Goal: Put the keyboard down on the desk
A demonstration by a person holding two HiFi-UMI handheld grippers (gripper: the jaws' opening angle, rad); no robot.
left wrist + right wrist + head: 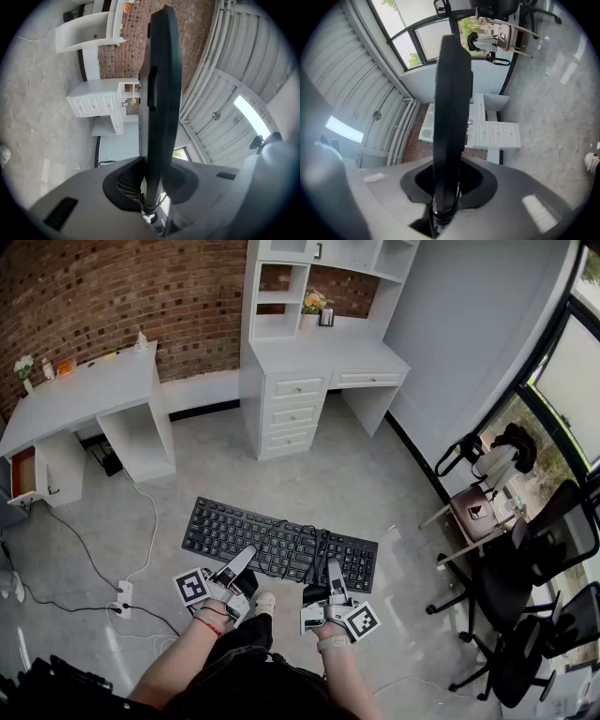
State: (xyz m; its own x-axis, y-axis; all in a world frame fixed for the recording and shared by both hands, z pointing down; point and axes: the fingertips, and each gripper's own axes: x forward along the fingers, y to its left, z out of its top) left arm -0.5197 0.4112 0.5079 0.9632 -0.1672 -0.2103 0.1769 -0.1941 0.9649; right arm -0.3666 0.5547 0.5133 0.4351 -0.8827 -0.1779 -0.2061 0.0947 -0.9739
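Observation:
A black keyboard (272, 538) with a coiled cable on top hangs level above the grey floor, carried by both grippers at its near edge. My left gripper (242, 563) is shut on the keyboard's left part; in the left gripper view the keyboard (157, 93) runs edge-on between the jaws. My right gripper (323, 579) is shut on the right part, and the keyboard (450, 103) again shows edge-on in the right gripper view. The white desk (323, 357) with drawers and a hutch stands ahead, across open floor.
A second white desk (84, 395) stands along the brick wall at left. Cables and a power strip (122, 594) lie on the floor at left. Black office chairs (539, 559) and a small stool (473, 507) crowd the right side by the window.

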